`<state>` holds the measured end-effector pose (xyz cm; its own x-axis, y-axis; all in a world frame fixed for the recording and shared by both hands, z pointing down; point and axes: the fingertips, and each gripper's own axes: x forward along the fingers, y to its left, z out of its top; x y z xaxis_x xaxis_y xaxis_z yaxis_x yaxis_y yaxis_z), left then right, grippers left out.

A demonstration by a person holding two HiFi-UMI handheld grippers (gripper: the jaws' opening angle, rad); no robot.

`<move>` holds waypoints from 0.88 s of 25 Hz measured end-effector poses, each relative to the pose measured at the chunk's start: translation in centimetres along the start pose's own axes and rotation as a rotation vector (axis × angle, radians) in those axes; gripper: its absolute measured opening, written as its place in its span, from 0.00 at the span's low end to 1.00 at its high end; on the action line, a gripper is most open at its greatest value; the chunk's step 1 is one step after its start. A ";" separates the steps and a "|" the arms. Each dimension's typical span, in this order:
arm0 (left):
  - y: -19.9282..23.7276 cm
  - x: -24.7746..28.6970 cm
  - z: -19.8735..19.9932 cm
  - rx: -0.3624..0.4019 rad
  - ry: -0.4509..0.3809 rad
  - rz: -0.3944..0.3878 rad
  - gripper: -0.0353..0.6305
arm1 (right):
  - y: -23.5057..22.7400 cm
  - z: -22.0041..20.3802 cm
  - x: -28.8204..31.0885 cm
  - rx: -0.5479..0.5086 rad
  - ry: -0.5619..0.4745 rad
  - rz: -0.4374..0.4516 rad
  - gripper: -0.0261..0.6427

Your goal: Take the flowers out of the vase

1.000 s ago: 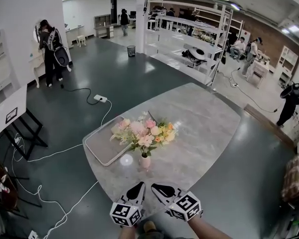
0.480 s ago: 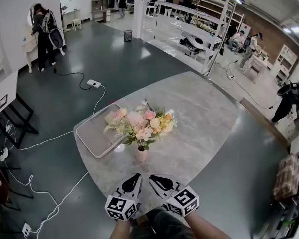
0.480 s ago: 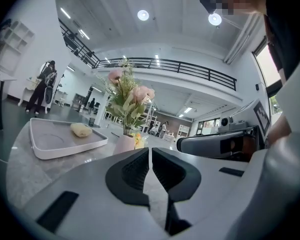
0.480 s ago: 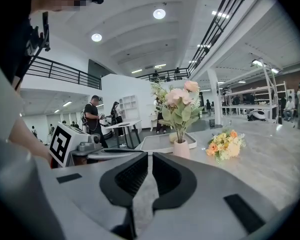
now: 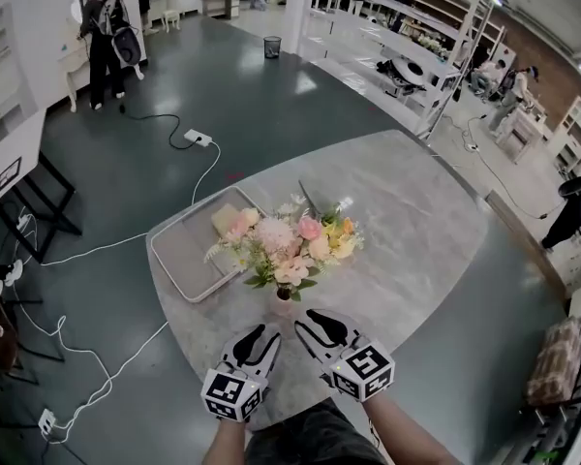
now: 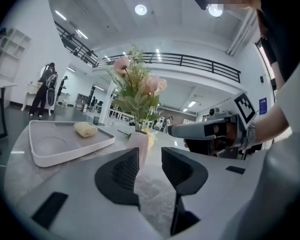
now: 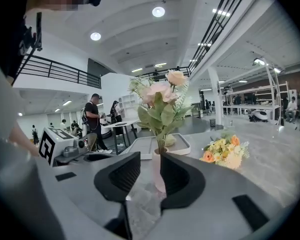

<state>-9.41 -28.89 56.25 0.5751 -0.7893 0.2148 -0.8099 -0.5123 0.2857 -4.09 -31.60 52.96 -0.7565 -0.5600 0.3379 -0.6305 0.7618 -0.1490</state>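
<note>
A: On the bench (image 5: pixel 416 221), near its front edge, the flowers (image 5: pixel 286 250) are being held upright in the small vase (image 5: pixel 284 295), near the tray (image 5: pixel 189 260). Which step is being worked?

B: The approach, by the look of it. The left hand-held gripper (image 5: pixel 261 335) and the right hand-held gripper (image 5: pixel 315 323) are being held just short of the vase. Both pairs of jaws have just been opening and are standing apart; nothing is being gripped.

A: What is being called for next?

B: Probably the vase being steadied by one, the stems above its rim being closed on by the other and drawn straight up.
</note>
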 end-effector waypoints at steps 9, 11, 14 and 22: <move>2.6 4.0 -0.7 0.045 0.030 0.037 0.46 | -1.9 0.7 2.8 0.036 -0.010 0.030 0.32; 2.9 4.6 -0.4 0.073 0.021 0.033 0.48 | -2.2 0.9 3.1 0.047 -0.021 0.036 0.34; 3.0 5.4 -0.2 0.101 0.022 0.024 0.54 | -2.6 0.8 3.6 0.053 -0.023 0.046 0.35; 3.2 8.0 -0.4 0.185 0.045 -0.012 0.56 | -3.0 1.3 5.3 0.052 -0.053 0.068 0.38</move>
<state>-7.35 -36.65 59.27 0.5860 -0.7692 0.2548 -0.8080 -0.5784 0.1123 -6.45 -37.31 54.04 -0.8050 -0.5254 0.2755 -0.5846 0.7815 -0.2180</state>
